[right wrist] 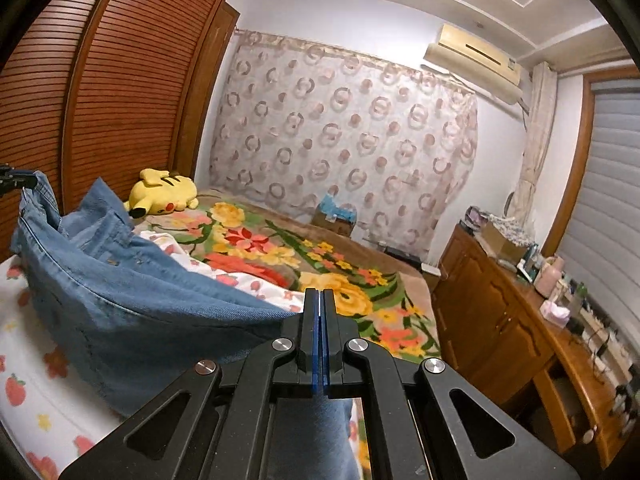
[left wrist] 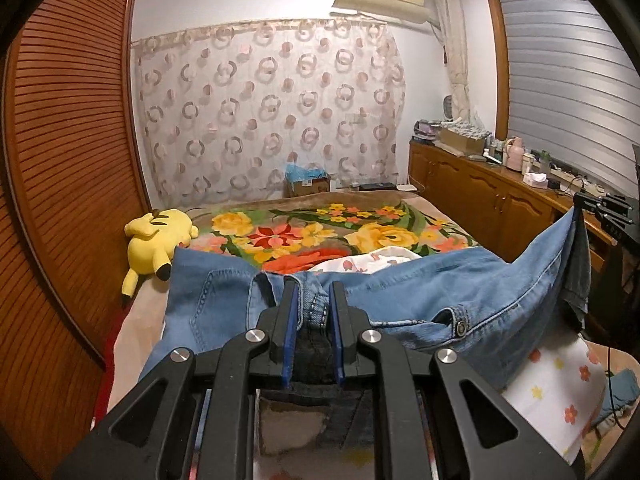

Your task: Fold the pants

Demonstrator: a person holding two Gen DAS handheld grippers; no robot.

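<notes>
Denim Held Aloft For First Fold

Light-blue denim pants (left wrist: 460, 280) hang above the floral-blanket bed (left wrist: 320, 232). My left tool (left wrist: 313, 292) clamps the waistband; my right tool (right wrist: 319, 300) is closed on an edge. Next, I judge: align both edges.

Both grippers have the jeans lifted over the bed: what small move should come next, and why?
Probably bring the right gripper across toward the left gripper, laying one half over the other. Both sets of jaws pinch the jeans, which sag between them above the bed, so the fold is not yet made.
</notes>
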